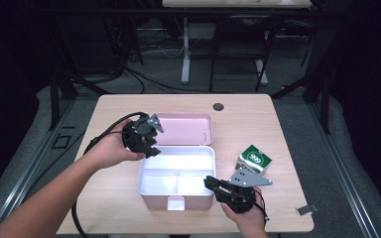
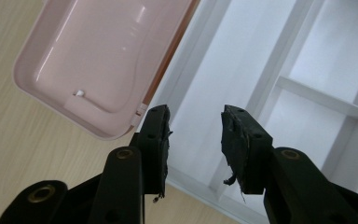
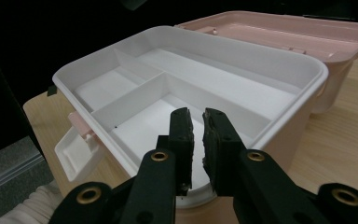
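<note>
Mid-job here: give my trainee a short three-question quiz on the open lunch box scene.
1. True or false: the pink lid lies open behind the white tray.
2. How many compartments does the tray have?
3. Which tool is nearer the green box: A left tool, B right tool?

Key: 1 true. 2 three, one long and two smaller. 3 B.
</note>
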Motion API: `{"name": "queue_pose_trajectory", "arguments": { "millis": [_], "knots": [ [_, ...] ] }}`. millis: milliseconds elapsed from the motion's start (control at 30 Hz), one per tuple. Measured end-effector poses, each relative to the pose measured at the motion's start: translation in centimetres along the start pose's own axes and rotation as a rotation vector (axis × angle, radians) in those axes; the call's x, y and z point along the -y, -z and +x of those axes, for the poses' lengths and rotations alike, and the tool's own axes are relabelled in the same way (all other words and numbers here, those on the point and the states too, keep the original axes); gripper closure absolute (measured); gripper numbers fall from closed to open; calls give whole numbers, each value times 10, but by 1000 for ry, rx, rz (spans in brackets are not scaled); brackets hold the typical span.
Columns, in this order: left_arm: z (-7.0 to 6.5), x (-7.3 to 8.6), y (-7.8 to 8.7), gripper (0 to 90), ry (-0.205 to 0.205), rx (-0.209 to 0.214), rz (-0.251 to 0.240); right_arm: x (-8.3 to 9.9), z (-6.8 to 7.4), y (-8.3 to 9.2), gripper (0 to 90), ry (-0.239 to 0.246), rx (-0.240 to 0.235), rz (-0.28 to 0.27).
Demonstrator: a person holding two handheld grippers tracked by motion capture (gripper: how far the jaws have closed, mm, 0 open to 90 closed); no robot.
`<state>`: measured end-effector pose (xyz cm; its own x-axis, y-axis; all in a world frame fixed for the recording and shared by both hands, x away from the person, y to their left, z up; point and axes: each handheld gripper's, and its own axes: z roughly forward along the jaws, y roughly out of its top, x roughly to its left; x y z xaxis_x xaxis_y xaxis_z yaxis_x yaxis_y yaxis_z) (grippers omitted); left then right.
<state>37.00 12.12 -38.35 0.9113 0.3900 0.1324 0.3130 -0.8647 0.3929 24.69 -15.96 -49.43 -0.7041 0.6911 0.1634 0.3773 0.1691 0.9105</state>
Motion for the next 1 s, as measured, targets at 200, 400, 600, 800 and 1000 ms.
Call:
{"name": "queue_pose_trajectory", "arguments": {
  "millis": [200, 400, 600, 800, 1000],
  "knots": [
    [-7, -7, -7, 614, -48, 20, 48, -1, -4, 4, 792, -10, 2, -24],
    [-15, -12, -15, 615, -100, 41, 91, -1, -7, 7, 764, -17, 21, -41],
    [-21, -18, -20, 629, -140, 53, 113, 0, -10, 9, 756, -22, 31, -46],
    [-26, -23, -26, 660, -174, 76, 127, -1, -16, 14, 751, -33, 70, -44],
    [-32, -27, -36, 693, -212, 82, 183, 0, -23, 18, 747, -52, 80, -60]
  ]
}}
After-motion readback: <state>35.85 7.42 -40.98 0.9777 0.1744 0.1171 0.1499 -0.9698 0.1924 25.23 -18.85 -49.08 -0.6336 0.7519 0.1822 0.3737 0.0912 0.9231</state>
